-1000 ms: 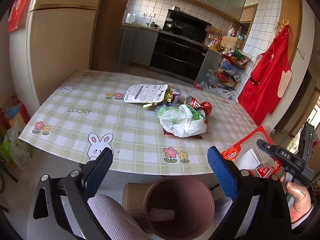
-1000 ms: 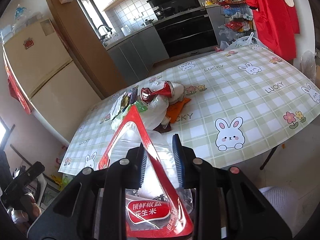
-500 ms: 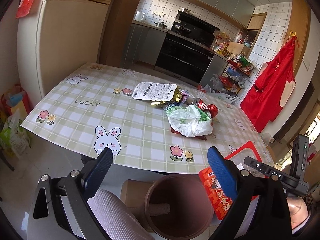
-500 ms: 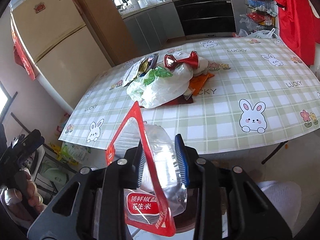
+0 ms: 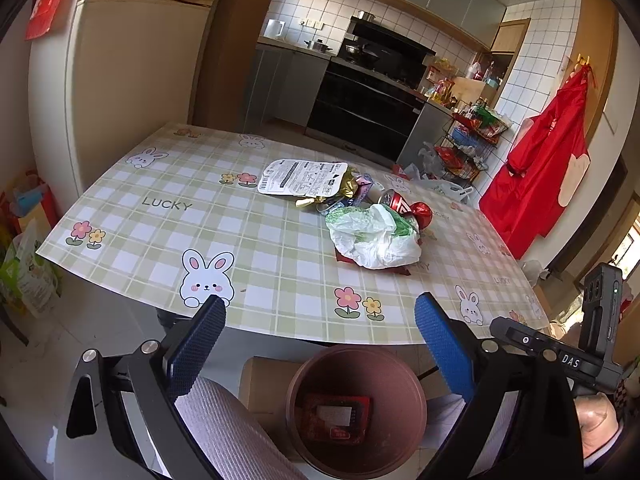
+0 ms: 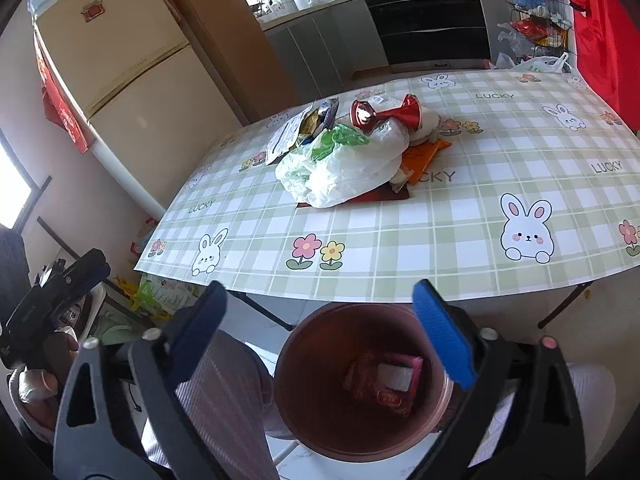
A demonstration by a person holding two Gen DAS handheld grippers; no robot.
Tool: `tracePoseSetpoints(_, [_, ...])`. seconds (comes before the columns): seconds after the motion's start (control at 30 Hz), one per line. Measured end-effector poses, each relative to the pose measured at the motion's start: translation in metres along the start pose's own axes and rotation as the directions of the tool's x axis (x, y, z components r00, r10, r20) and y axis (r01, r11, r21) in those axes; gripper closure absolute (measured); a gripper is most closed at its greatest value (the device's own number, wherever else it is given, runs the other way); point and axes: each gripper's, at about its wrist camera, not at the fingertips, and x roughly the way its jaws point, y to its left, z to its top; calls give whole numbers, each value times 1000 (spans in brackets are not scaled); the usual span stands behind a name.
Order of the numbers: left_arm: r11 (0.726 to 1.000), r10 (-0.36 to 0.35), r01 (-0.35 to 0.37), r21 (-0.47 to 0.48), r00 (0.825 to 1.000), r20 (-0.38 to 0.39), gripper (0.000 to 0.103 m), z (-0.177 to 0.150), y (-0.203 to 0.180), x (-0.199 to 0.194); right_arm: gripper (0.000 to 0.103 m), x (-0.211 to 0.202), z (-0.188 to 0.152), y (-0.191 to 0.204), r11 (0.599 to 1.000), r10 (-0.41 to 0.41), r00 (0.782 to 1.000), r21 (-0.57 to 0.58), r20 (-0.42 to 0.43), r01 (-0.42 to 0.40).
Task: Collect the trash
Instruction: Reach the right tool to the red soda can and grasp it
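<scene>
**Brown bin holds the red packet, more trash waits on the table**

Brown and round, the bin (image 6: 362, 384) sits on the floor just past the near edge of the table (image 6: 440, 280). Its mouth is wide open to the top, with nothing over it but the grippers. A red snack packet (image 6: 386, 380) lies flat at the bottom of it.

The right gripper (image 6: 320, 324) hangs over the bin. Its blue pads (image 6: 444, 336) are swinging apart, and nothing is between them. The left gripper (image 5: 320, 344) is also near the bin, with its blue pads (image 5: 196, 348) spread wide and nothing in them.

The table has a green and white checked cloth with bunnies and flowers. The near part of the cloth is bare all the way to the edge, so there is lots of room there. The rest of the trash sits in one heap near the middle of the table. In the heap is a crumpled white plastic bag (image 5: 376, 240), a squashed red can (image 6: 384, 114), a white label sheet (image 5: 302, 178), some shiny gold wrappers (image 5: 346, 188) and an orange packet (image 6: 426, 158). A dark red flat piece (image 6: 384, 194) peeks out from under the bag. The heap is well away from every table edge.

Legs in pale ribbed trousers (image 5: 232, 428) are on both sides of the bin, close to its rim. A hand (image 5: 600, 420) holds the right gripper's handle at the far right of the left view.
</scene>
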Motion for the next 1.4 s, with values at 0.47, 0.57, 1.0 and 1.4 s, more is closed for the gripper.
tracePoseSetpoints(0.47, [1000,9,-9,5,1000,-9,10,-1,1,5,6,-8,7,-16,984,-178,982,-2,69,179])
tracePoseSetpoints(0.57, [1000,14,-14,11,1000,-18,10,-1,1,10,6,-8,9,-20,975,-219,972,-15,84,221])
tracePoseSetpoints(1.0, [999,26,-24,29,995,-93,10,11,-7,62,6,-6,30,-61,956,-293,947,11,134,295])
tracePoseSetpoints(1.4, [999,12,-7,35,991,-133,10,47,-21,120,6,46,79,-76,946,-264,961,-171,84,275])
